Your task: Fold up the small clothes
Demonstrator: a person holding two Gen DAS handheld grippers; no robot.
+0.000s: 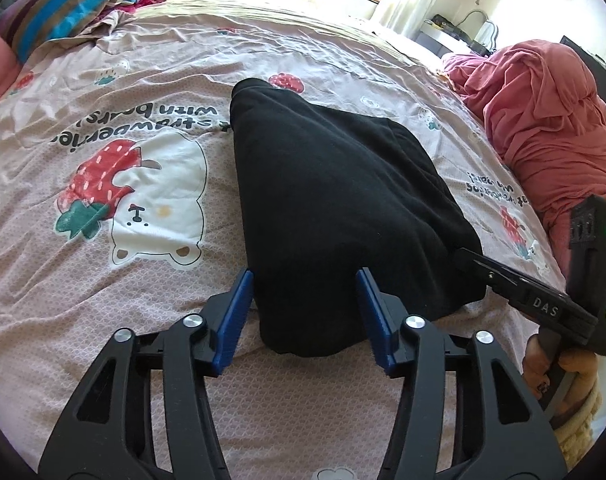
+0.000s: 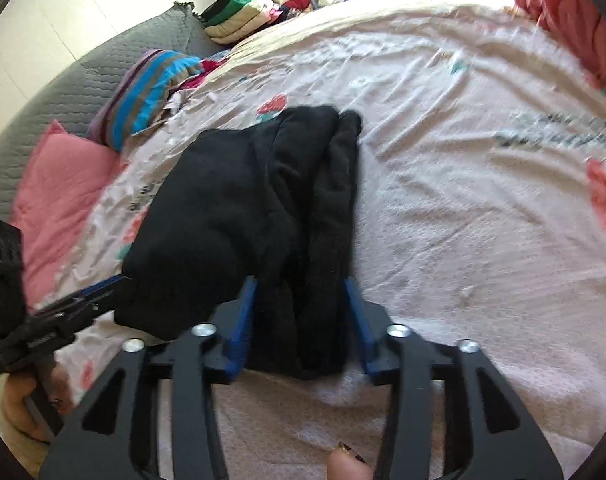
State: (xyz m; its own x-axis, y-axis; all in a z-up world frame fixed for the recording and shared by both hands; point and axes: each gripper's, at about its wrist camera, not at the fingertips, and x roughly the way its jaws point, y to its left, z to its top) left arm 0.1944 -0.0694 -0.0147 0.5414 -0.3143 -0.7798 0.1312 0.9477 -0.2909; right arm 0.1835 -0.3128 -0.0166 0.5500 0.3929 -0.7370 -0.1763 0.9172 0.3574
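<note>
Currently, items as seen:

1. Black garment [image 1: 335, 208] – folded bundle, lying flat on the bedsheet [image 1: 123, 240], pink w/ strawberry-and-bear print. Near edge of bundle sits between the jaws of both grippers. In right wrist view the garment [image 2: 243, 216] shows lengthwise folds/ridges running away from the jaws.

2. Left gripper [image 1: 305, 304] – jaws spread wide, blue pads [image 1: 239, 312] either side of garment's near left corner; cloth lies between them, pads not pressing it as far as can be seen. Same gripper appears at lower left in right wrist view [image 2: 107, 286], tips at garment's left edge, held by a hand [image 2: 27, 404].

3. Right gripper [image 2: 301, 308] – jaws spread, garment's near right end between the blue pads [image 2: 243, 316]; contact w/ pads cannot be told (motion blur). In left wrist view [image 1: 469, 258] its tip touches garment's right edge; hand [image 1: 559, 376] on the grip below.

4. Beyond the jaws, far left: striped cloth [image 1: 67, 4] (blue/brown/purple), pink pillow [image 2: 59, 196], grey quilted cover [image 2: 103, 72].

5. Far end of bed: stack of folded clothes [image 2: 243, 16], mixed colours.

6. Beyond the jaws, right: heap of pink-red fabric [image 1: 543, 120].
</note>
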